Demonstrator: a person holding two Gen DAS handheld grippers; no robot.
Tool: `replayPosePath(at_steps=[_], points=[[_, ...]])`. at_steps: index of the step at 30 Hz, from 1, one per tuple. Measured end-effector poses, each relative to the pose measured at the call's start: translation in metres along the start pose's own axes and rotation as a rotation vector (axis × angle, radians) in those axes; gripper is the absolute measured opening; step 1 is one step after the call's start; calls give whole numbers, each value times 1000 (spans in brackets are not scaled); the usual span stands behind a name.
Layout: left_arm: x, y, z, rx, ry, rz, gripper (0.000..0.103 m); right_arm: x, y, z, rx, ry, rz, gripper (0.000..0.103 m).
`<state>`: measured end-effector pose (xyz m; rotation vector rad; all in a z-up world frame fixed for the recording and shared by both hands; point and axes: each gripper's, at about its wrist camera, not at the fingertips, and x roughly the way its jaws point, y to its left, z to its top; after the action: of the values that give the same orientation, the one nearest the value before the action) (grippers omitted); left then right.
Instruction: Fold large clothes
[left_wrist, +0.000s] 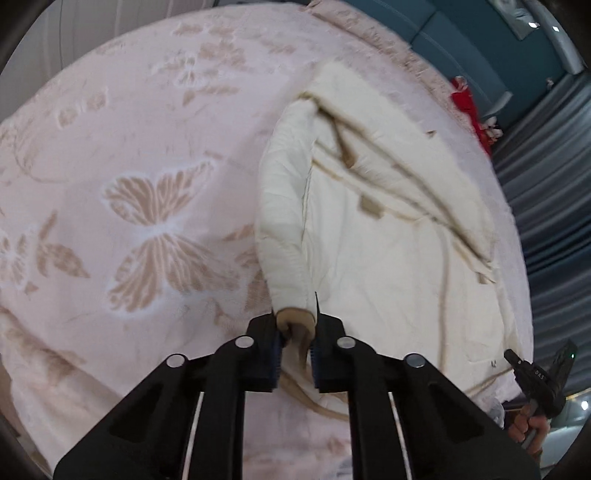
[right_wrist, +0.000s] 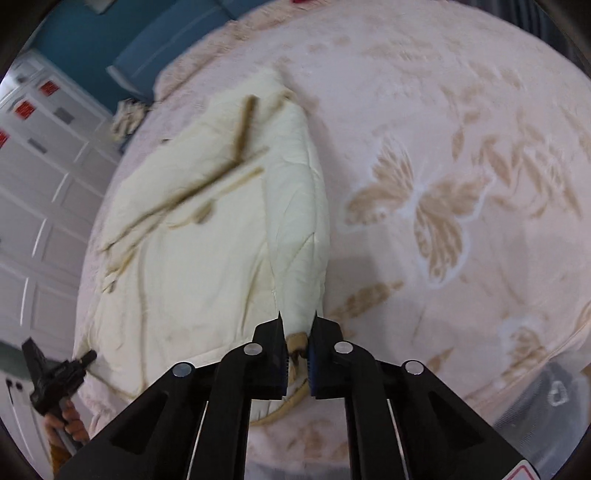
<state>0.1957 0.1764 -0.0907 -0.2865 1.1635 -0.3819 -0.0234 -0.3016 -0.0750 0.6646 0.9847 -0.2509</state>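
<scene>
Coat (left_wrist: 388, 236), cream with tan trim, lies spread on a pink butterfly blanket (left_wrist: 147, 147), each sleeve stretched toward a gripper. Left gripper (left_wrist: 295, 350) clenches the tan cuff (left_wrist: 293, 325) of one sleeve; right gripper (right_wrist: 297, 354) clenches the other cuff (right_wrist: 297, 339). Any lettering is too blurred to read.

The only lettering I can read is "DAS", small pale characters printed on the black body of my right gripper (left_wrist: 540, 376), seen from my left wrist camera at about four o'clock. On the white cabinet (right_wrist: 44, 155) at ten o'clock in my right wrist view, red squares (right_wrist: 25, 110) are stuck to the doors, too blurred to read.
</scene>
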Motion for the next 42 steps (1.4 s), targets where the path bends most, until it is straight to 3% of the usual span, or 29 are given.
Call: replayPosePath(at_steps=[4,8,12,15,18,22,27,36,42], points=[[-48,-11,-16,96,-9,-6,8,-35,13,-15,-152,60,-27,5],[-108,-15,-61,215,61,17,8,-80,21,-59,-332,195,-71,5],[-177,-8,-107,186,118,1,8,-140,16,-109,-357,326,-55,5],[-213,-19,-121,172,55,-6,8,-171,18,-118,-315,272,-18,5],[-221,-31,-106,165,-44,-10,8,-193,27,-81,-276,79,12,5],[-215,-38,-58,154,-217,4,7,-183,28,-29,-260,-72,25,5],[-177,-61,-11,202,-321,77,7,-132,37,19,-175,-197,53,5],[-79,-67,52,216,-305,230,7,-47,43,67,-96,-247,-7,5],[-27,-64,78,207,-251,294,8,3,41,91,-51,-221,-40,5]])
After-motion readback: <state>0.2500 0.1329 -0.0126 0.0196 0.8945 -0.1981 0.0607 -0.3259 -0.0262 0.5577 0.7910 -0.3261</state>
